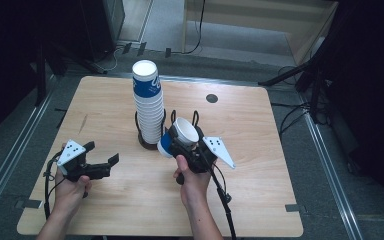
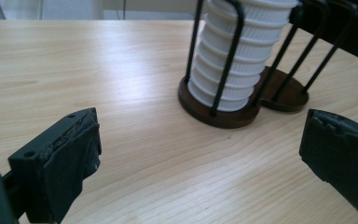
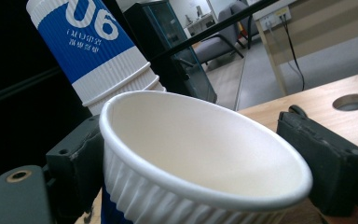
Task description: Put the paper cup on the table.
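A tall stack of blue-and-white ribbed paper cups (image 1: 147, 100) stands in a black wire holder (image 1: 149, 142) at the table's middle. My right gripper (image 1: 182, 144) is just right of the holder, shut on a single paper cup (image 1: 179, 136) that tilts with its open mouth up and toward me. In the right gripper view both pads press the cup (image 3: 200, 158) below its rim, with the stack (image 3: 93, 51) behind it. My left gripper (image 1: 105, 156) hovers low at the front left, open and empty. In the left gripper view the stack (image 2: 235, 60) stands ahead of the wide jaws.
A second, empty wire holder (image 2: 284, 93) adjoins the first on its right. A round cable hole (image 1: 211, 98) sits in the wooden table (image 1: 260, 200) toward the back. Dark stands and cables surround the table on the floor.
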`<state>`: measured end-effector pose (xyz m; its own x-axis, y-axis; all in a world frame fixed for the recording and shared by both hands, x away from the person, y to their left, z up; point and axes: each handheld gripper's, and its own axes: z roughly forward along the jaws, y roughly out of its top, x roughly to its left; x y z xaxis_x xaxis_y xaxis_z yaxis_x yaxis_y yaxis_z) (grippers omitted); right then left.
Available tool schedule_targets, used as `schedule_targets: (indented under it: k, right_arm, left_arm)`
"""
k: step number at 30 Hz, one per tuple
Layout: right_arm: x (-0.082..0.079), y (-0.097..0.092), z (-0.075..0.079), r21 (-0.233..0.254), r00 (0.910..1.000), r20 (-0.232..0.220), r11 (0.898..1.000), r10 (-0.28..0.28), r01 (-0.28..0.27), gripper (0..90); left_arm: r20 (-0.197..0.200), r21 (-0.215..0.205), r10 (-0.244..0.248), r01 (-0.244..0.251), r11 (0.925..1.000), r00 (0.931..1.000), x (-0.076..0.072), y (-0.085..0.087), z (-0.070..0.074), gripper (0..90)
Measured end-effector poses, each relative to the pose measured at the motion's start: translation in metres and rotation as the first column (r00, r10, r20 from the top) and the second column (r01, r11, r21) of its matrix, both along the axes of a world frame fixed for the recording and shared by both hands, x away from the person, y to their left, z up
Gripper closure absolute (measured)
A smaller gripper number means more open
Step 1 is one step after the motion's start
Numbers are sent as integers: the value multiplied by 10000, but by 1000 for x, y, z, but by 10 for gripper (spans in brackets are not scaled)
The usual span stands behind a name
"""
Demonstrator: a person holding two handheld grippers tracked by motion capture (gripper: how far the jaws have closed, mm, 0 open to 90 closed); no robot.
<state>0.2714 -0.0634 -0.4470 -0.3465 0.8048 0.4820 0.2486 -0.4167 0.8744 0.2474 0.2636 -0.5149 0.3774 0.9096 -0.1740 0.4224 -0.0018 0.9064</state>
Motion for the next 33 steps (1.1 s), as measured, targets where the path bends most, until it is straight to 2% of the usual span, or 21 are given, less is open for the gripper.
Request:
schedule_targets:
  k: [10, 16, 19, 23, 33]
  right_arm:
    - [2, -4, 2, -804, 9987, 437, 9964, -246, 281, 134]
    - [4, -7, 3, -1469, 9954, 887, 9880, -354, 482, 134]
    - [5, -9, 3, -1588, 9934, 1087, 9858, -369, 540, 134]
    - [8, -12, 4, -1911, 9904, 1310, 9792, -432, 680, 134]
    - [13, -19, 3, -2670, 9853, 1596, 9582, -607, 1023, 133]
  left_arm:
    - [-229, 112, 573, -571, 9983, 9981, 4, 17, -9, 0]
    - [-167, 290, 910, -905, 9955, 9957, 5, 25, -15, 0]
    - [-32, 331, 1081, -1079, 9936, 9941, 4, 28, -17, 0]
    - [98, 310, 1253, -1255, 9916, 9921, 4, 30, -21, 0]
    - [-19, 530, 1504, -1501, 9872, 9886, 5, 31, -31, 0]
